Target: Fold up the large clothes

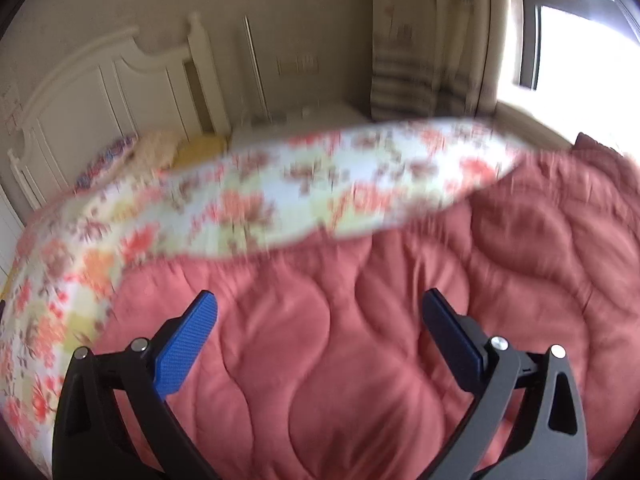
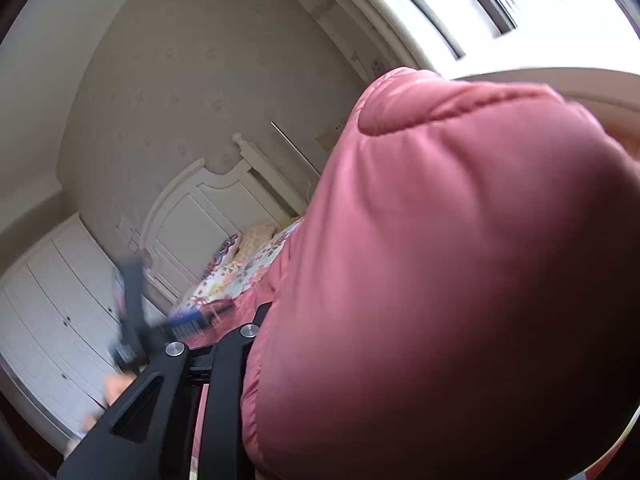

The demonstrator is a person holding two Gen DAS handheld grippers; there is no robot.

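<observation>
The left gripper (image 1: 320,312) is hovering wide open, empty, above the pink quilted comforter (image 1: 360,340). The right gripper's (image 2: 256,320) jaws are clamping a bulging fold of it, filling the frame's right.

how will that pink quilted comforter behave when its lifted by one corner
Probably floppy: the pink quilted comforter lies in soft puffed waves on the bed and bulges limply around the right gripper. It looks bulky but likely light for its size, being padded. Its floral underside is already flipped over, so folds may slump.
</observation>
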